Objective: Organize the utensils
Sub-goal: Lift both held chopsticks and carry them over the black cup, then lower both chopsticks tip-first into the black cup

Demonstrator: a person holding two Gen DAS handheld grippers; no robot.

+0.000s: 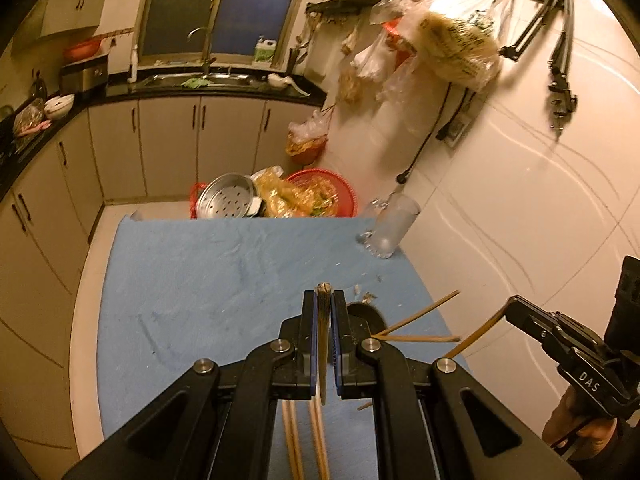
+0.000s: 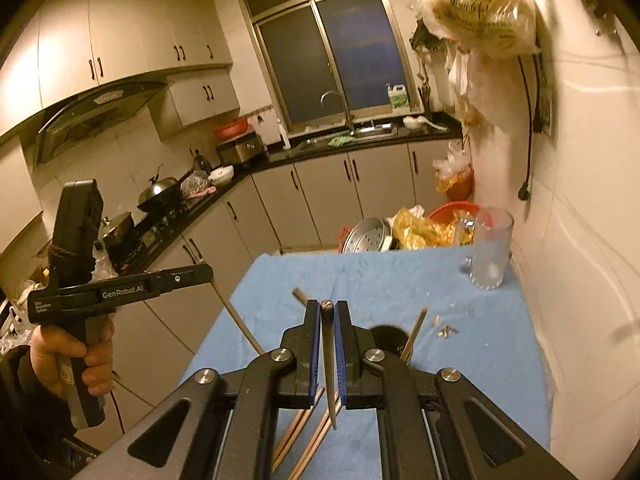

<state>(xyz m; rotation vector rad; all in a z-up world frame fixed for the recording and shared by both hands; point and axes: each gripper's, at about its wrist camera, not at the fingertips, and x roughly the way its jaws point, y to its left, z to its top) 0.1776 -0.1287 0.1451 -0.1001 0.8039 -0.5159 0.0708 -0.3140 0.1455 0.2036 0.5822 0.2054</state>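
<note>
My left gripper (image 1: 324,294) is shut on a chopstick (image 1: 323,344) whose blunt end sticks up between the fingers. My right gripper (image 2: 327,306) is shut on another chopstick (image 2: 329,360), held above the blue cloth. The right gripper also shows at the right of the left wrist view (image 1: 560,336), with its chopstick (image 1: 474,334) slanting down. The left gripper shows at the left of the right wrist view (image 2: 200,270), its chopstick (image 2: 240,320) hanging down. A dark round holder (image 1: 366,318) sits on the cloth with chopsticks (image 1: 420,326) poking out. Loose chopsticks (image 2: 304,428) lie under the grippers.
A glass mug (image 2: 490,252) stands at the far right of the blue cloth (image 1: 208,272), close to the white tiled wall. Small scraps (image 2: 444,328) lie near the holder. Behind the table's far edge are a steamer pot (image 1: 228,200) and a red basket (image 1: 332,196). Bags hang on the wall.
</note>
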